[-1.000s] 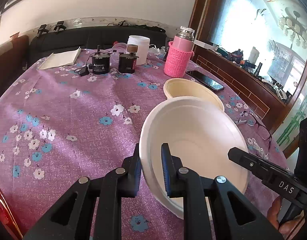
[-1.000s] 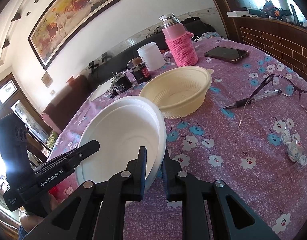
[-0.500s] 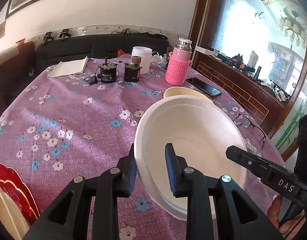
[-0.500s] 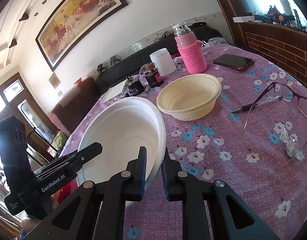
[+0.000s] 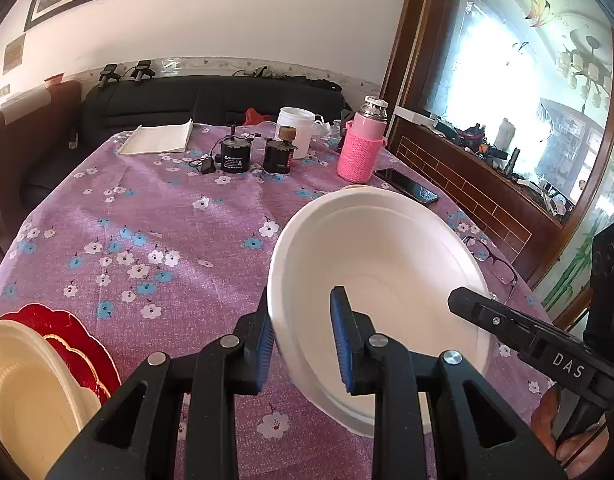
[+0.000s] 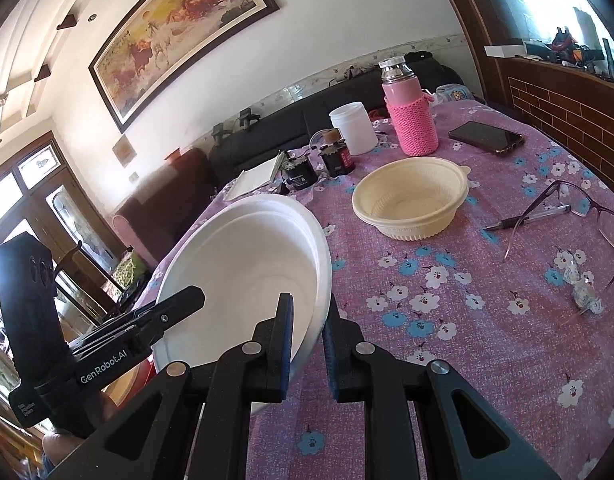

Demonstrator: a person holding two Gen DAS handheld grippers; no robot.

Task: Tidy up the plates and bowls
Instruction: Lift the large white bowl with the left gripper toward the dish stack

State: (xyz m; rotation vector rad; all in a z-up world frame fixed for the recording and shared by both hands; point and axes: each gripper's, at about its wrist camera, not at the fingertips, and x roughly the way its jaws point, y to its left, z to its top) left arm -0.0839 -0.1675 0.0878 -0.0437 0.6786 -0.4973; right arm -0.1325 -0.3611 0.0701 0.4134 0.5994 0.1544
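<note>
White bowl (image 5: 379, 280) lifted higher off the table, now hiding the cream bowl (image 6: 411, 204) at 12 o'clock. Left gripper (image 5: 303, 340) jaws opened slightly around its rim. Red plate (image 5: 67, 336) appeared at 8 o'clock.

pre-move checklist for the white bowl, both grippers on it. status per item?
1. Right gripper grip: ok, jaws clamp the rim of the white bowl.
2. Left gripper release: ok, jaws have just been opening; the rim is between them, the inner pad stands off the wall.
3. Single bowl: cannot tell, the right wrist view shows two nested rims.
4. Cream bowl free: ok, empty, apart from the white bowl.
5. Glasses and pen: ok, beside the cream bowl, not touching it.
</note>
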